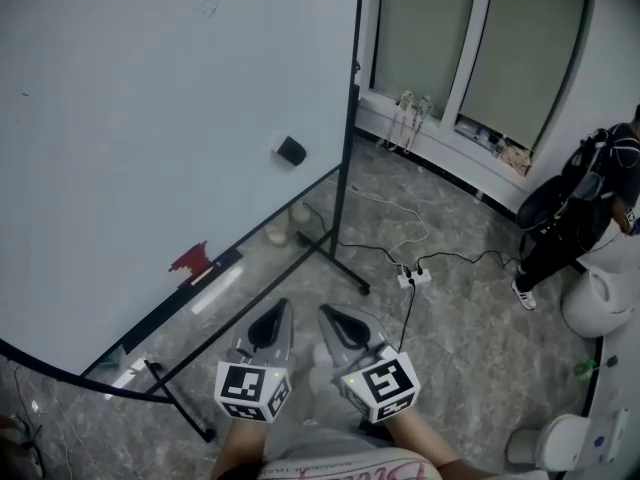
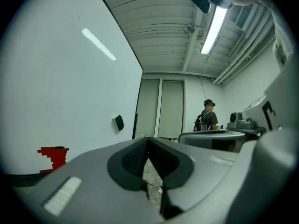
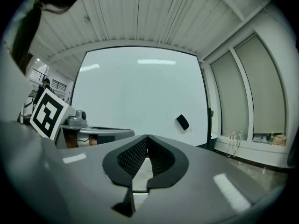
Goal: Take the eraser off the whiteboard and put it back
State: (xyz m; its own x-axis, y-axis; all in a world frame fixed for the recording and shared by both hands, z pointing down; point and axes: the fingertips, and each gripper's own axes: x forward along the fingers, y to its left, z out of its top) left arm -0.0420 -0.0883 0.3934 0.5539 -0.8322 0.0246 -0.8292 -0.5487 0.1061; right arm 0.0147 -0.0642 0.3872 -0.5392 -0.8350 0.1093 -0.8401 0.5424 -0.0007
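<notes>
One eraser (image 1: pixel 291 150) near whiteboard (image 1: pixel 150 118) edge, left tongs (image 1: pixel 280 308), right tongs (image 1: pixel 326 313) closed

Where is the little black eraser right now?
In the head view the small black block eraser sits on the big white whiteboard, near its right edge, above and right of a red patch.
</notes>
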